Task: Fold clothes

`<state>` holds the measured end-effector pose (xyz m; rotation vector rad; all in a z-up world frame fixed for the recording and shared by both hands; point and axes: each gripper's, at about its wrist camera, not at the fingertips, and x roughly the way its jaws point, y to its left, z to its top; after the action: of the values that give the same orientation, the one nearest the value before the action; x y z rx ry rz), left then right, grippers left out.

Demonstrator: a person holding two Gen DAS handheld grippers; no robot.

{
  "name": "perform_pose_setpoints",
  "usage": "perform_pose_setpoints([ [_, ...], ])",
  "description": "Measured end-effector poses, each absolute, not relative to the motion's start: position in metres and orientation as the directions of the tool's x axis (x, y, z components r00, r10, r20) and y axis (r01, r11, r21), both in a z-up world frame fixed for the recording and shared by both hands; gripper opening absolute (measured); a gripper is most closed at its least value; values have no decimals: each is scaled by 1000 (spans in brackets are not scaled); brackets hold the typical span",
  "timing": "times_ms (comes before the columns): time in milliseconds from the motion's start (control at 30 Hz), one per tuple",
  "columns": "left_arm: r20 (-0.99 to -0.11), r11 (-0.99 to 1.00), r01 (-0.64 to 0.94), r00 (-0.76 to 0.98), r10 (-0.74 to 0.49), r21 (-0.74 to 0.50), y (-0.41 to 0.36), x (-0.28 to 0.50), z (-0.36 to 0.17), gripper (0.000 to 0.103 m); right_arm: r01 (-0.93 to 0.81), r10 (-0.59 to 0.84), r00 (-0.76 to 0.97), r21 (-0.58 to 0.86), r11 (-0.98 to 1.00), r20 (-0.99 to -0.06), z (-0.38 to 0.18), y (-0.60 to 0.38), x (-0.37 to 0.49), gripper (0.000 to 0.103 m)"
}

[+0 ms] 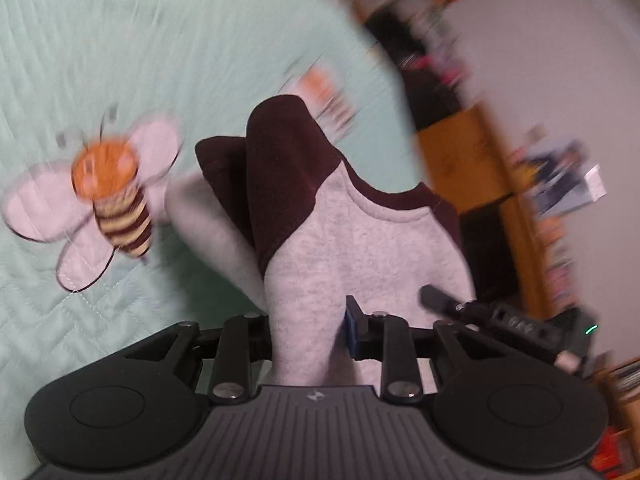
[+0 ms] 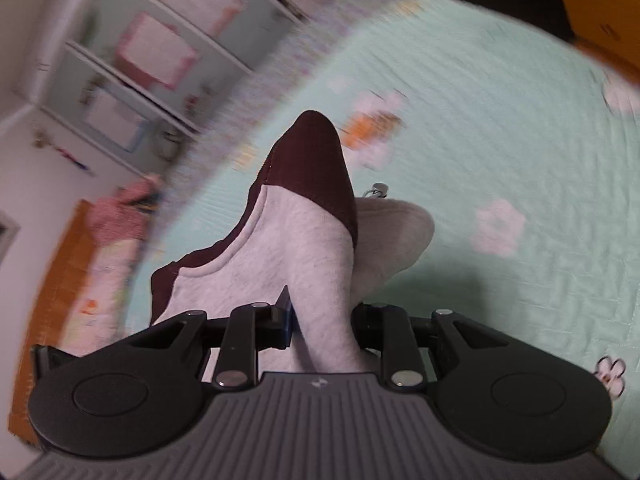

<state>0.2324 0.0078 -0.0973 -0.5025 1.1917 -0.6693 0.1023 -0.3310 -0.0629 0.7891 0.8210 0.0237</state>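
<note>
Bearing no readable writing, only a small pale emblem on each ribbed housing, the two tools share one garment. The left hand-held gripper (image 1: 310,328) is clamped on a bunched fold of the grey sweatshirt (image 1: 360,240), whose dark brown sleeve and collar trim rise just ahead of its jaws. The right hand-held gripper (image 2: 322,320) pinches another fold of the same sweatshirt (image 2: 296,248). The garment hangs lifted above the mint quilted bedspread (image 1: 120,60), near its bee appliqué (image 1: 116,200).

blur: bee print (image 1: 112,196) | shelves (image 2: 160,60) | hidden: claw tips under sweatshirt (image 1: 360,240)
</note>
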Motion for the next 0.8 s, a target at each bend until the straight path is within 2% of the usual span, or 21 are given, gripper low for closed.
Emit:
perform_pose_setpoints([
  [33,-669,705,191,223,-709,-683,10,235,-110,47,300,292,671,609,734,-682,-85,-334,109,32],
  [67,-666,702,176,226,-711,-690,11,239,-123,48,324,272,644,578,749,-715,-106,-337,113,36],
  [100,-662,698,160,228,-714,-698,13,242,-135,49,345,273,650,595,726,-709,-124,-341,113,50],
  [200,-640,667,127,197,-743,-735,28,250,-135,50,336,321,731,727,598,-602,-148,-357,99,53],
  [267,-659,702,131,260,-706,-700,43,250,-126,52,327,340,745,759,563,-573,-151,-365,92,53],
  [333,-677,739,119,327,-660,-663,58,246,-114,55,326,342,759,777,538,-555,-150,-372,84,58],
  [433,-711,800,94,407,-574,-592,72,230,-95,56,388,243,783,754,530,-573,-133,-376,62,69],
  [533,-705,841,112,494,-509,-529,71,201,-67,55,470,80,810,726,502,-580,-113,-378,34,70],
  [567,-670,823,155,507,-541,-547,67,188,-60,55,478,36,823,725,496,-567,-107,-378,23,70],
  [633,-598,781,242,527,-605,-577,58,161,-47,58,375,79,881,791,483,-466,-97,-368,11,70],
  [700,-522,733,327,536,-664,-596,49,135,-34,69,233,194,921,877,419,-338,-96,-357,7,70],
  [733,-530,729,346,515,-674,-591,37,133,-41,69,161,247,931,911,380,-268,-95,-351,6,70],
  [800,-549,721,381,471,-690,-579,14,129,-56,69,116,305,929,950,291,-207,-107,-347,17,70],
])
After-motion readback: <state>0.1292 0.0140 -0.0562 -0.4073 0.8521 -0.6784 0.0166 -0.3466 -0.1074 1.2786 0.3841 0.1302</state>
